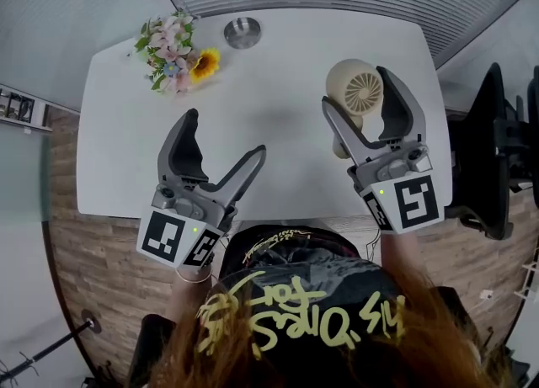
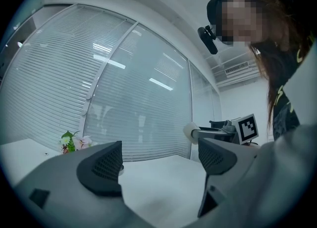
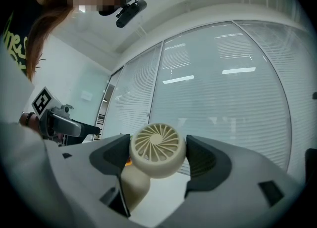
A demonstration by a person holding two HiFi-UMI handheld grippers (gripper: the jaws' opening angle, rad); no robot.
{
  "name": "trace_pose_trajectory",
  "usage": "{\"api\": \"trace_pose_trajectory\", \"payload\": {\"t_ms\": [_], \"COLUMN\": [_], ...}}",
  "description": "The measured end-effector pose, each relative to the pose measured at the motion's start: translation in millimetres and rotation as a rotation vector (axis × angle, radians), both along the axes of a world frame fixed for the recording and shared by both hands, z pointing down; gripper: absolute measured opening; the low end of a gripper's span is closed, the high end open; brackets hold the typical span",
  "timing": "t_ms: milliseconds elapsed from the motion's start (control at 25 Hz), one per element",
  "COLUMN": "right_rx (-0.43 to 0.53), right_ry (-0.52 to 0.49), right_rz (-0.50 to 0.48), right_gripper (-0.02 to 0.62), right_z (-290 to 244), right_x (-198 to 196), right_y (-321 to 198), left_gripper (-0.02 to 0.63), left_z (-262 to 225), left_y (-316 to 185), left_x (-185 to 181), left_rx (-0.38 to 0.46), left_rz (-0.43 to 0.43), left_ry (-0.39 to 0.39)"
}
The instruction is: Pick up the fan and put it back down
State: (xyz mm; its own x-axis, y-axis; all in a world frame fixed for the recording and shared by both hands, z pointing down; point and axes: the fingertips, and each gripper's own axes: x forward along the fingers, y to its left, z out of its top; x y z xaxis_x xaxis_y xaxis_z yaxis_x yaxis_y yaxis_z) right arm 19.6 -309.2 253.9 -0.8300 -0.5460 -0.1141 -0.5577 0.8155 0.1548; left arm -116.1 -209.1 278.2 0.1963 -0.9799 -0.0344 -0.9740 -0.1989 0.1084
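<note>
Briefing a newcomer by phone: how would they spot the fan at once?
Look at the white table, right side, inside the right gripper. The fan is cream with a round spoked grille; the flowers and steel bowl sit apart.

Flowers [image 1: 175, 51] and bowl [image 1: 242, 32] sit at the table's [image 1: 278, 108] far edge, fan [image 1: 358, 90] right.

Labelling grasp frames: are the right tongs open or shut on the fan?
Shut on the fan: in the right gripper view both pads of the right tongs touch the sides of its round head, no gap showing.
</note>
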Motion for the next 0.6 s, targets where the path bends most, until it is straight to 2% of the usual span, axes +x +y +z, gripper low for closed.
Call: {"api": "trace_pose_trajectory", "payload": {"t_ms": [600], "right_rx": [-0.056], "right_ry": [0.219], "right_rz": [-0.060], "right_gripper": [0.356], "right_z": [85.8], "right_x": [-109.7], "right_y": [-62.3], "left_gripper": [0.480], "left_z": [10.7], "left_y": [3.1], "left_x": [-44.4], "left_rx": [-0.046], "left_rz": [-0.073], "left_ry": [0.024]}}
